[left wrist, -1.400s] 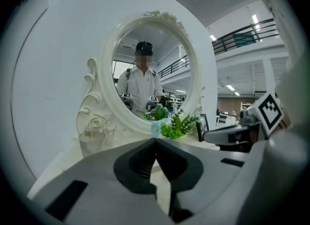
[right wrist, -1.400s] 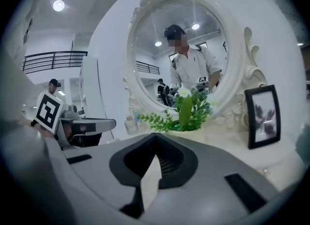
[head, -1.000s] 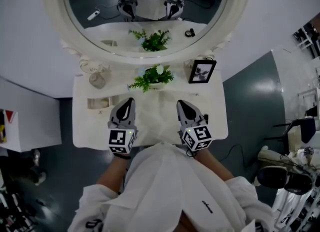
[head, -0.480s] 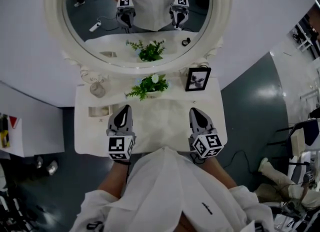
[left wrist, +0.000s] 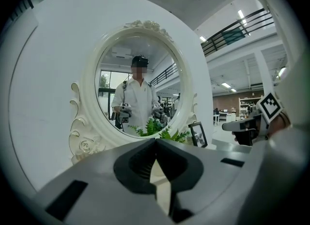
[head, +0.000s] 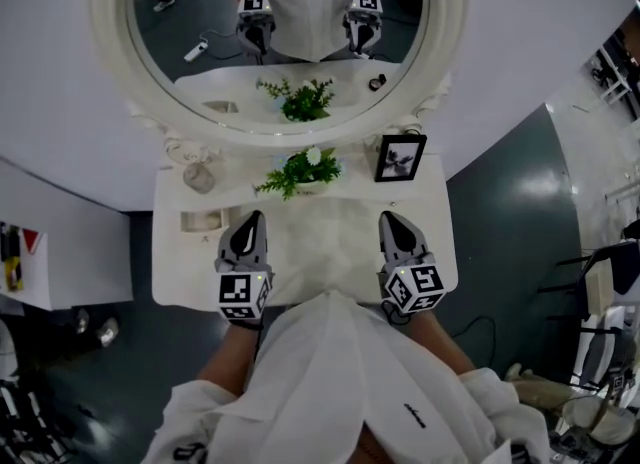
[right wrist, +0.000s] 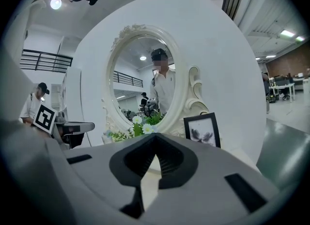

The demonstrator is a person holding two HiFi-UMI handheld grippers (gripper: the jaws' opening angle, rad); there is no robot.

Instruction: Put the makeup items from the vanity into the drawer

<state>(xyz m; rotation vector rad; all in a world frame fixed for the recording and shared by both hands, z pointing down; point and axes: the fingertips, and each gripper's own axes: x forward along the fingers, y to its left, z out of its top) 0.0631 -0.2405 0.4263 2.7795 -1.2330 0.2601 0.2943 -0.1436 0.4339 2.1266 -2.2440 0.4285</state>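
The white vanity top (head: 310,252) lies below me in the head view, under an oval mirror (head: 278,42). At its left stand a small glass jar (head: 198,178) and a shallow open box (head: 200,220). Both grippers hover over the front of the vanity, pointing at the mirror. My left gripper (head: 254,216) is just right of the box, shut, with nothing between its jaws (left wrist: 156,140). Over the right part of the top, my right gripper (head: 388,217) is also shut and empty (right wrist: 155,136). No drawer shows in any view.
A potted green plant with white flowers (head: 298,170) stands at the back middle, and a black photo frame (head: 400,157) stands to its right. Dark floor surrounds the vanity. A white cabinet (head: 50,252) is at the left, and chairs and gear (head: 600,352) at the right.
My right gripper has shifted a little to the right and nearer to me. The head view has tilted slightly. The left gripper has hardly moved.
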